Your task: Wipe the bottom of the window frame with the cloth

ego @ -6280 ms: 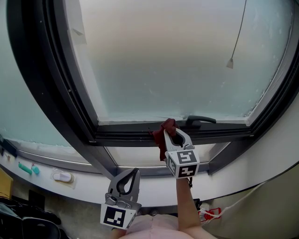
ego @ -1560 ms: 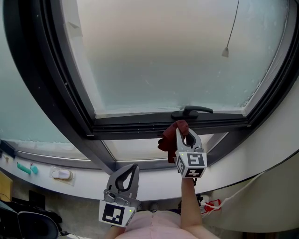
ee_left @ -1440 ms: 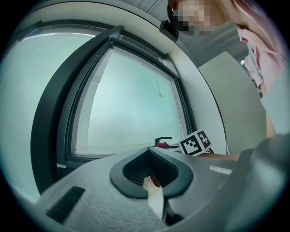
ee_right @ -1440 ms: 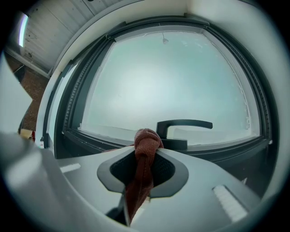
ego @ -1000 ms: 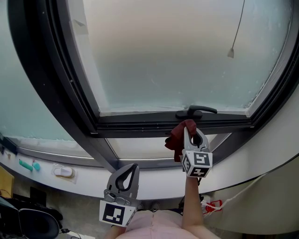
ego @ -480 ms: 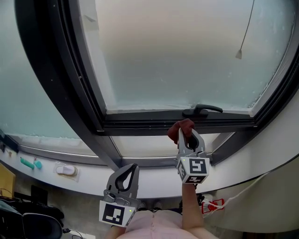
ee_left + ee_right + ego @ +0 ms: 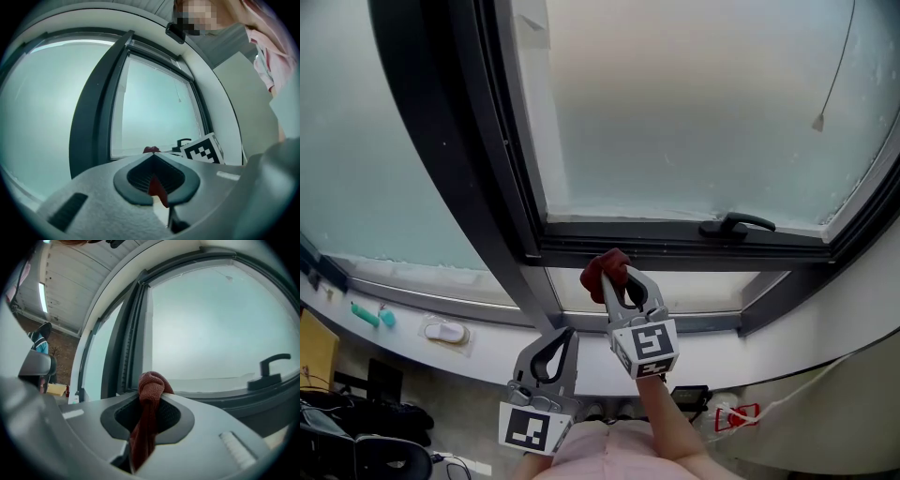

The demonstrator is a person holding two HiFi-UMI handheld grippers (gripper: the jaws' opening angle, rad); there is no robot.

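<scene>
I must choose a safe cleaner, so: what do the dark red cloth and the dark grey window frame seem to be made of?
The dark red cloth: soft textile, probably woven or knitted fabric, matte; a fine ribbed weave and limp folds show. The dark grey window frame: probably coated metal, possibly plastic; smooth, semi-matte, with straight sharp-edged profiles.
</scene>
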